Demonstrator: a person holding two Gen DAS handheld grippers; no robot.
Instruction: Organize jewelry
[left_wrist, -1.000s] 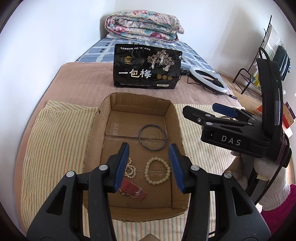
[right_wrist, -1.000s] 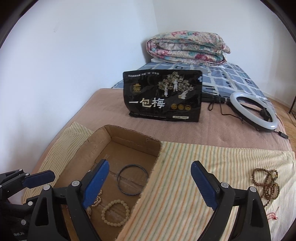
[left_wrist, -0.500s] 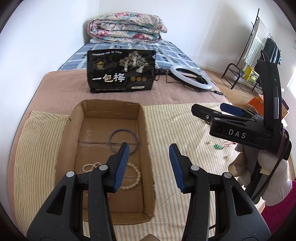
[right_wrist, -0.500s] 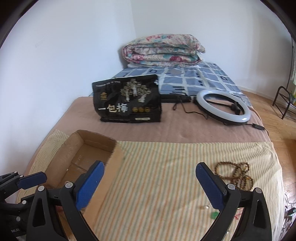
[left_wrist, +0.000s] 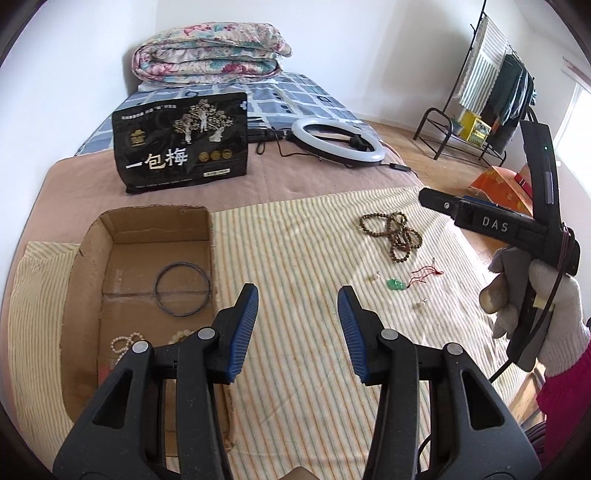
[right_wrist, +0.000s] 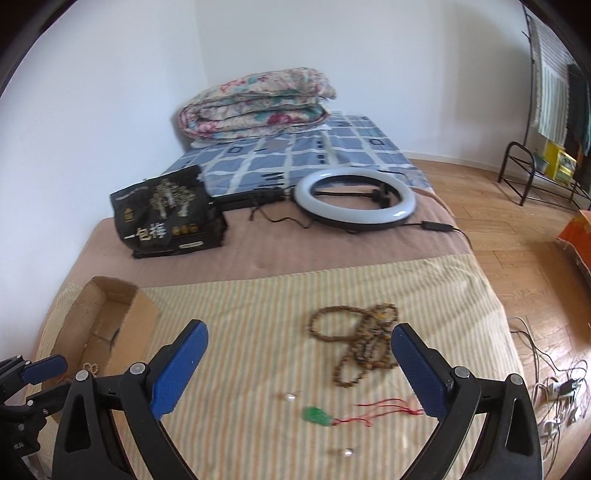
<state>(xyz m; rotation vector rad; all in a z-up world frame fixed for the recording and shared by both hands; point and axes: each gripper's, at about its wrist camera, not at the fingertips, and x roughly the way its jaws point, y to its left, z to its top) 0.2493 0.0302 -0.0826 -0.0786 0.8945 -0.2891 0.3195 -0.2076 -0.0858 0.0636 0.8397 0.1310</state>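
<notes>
A cardboard box (left_wrist: 92, 236) sits on the striped cloth at the left; it also shows in the right wrist view (right_wrist: 110, 286). It holds a dark bangle (left_wrist: 183, 283) and pale bead bracelets (left_wrist: 123, 341). Brown bead strands (left_wrist: 395, 236) lie on the cloth to the right, also seen from the right wrist (right_wrist: 364, 341). A green pendant on a red cord (right_wrist: 317, 415) and small pearl earrings (right_wrist: 290, 397) lie near them. My left gripper (left_wrist: 297, 317) is open and empty just right of the box. My right gripper (right_wrist: 295, 369) is open and empty above the pendant.
A black snack bag (left_wrist: 181, 142) stands behind the box. A ring light (left_wrist: 338, 142) with its cable lies at the back right. A folded quilt (left_wrist: 210, 53) lies on the bed. The cloth's right edge drops to a wooden floor (right_wrist: 517, 236) with cables.
Both grippers have swung right, away from the box and toward the loose jewelry on the cloth. Both stay open and empty.
</notes>
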